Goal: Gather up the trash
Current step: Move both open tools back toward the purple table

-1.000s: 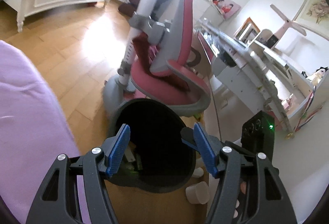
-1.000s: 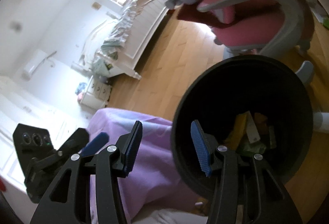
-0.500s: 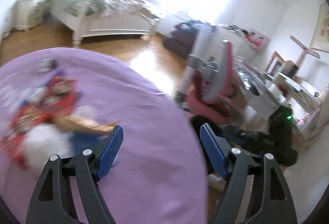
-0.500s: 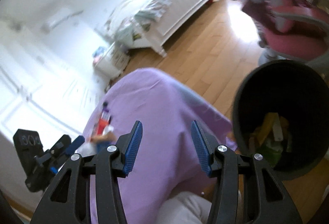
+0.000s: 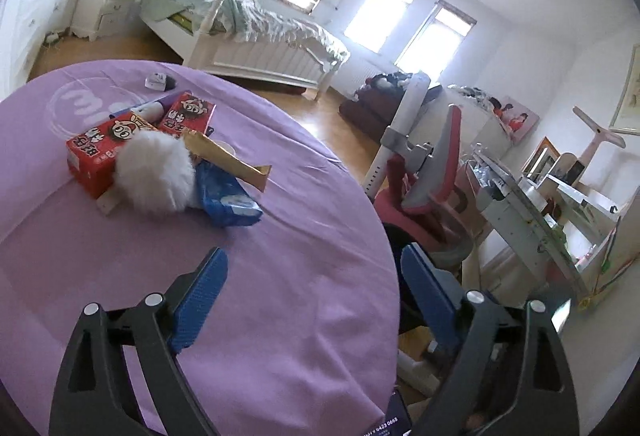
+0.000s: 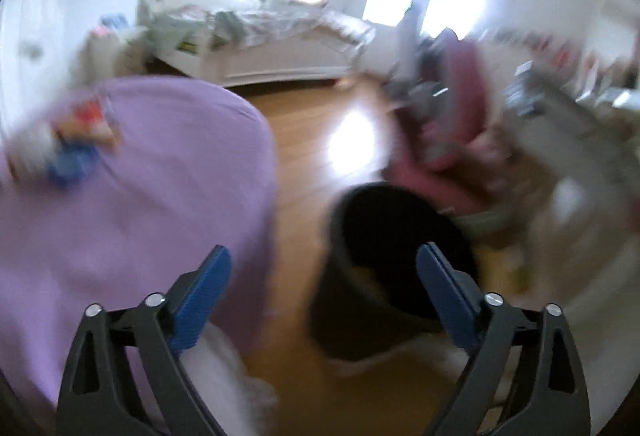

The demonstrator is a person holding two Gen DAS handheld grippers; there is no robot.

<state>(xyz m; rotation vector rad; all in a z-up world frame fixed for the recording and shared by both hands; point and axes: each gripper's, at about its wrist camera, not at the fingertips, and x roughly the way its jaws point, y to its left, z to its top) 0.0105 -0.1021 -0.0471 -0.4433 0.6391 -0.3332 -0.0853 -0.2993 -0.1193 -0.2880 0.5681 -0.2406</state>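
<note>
The trash sits in a small heap on the purple-covered surface, well ahead of the left gripper and off to its left. At the heap's middle is a white fluffy ball. Two red snack boxes lie behind it and touch it, a blue wrapper lies against its right side, and a gold wrapper rests across the blue one. The left gripper hovers over bare cloth with its blue fingers spread wide, holding and touching nothing.

The right wrist view is blurred. The right gripper is also spread wide and empty. The black bin stands on the wooden floor just ahead, between its fingers and toward the right one, beside the surface's edge. The heap shows as a smear far left of the bin.
</note>
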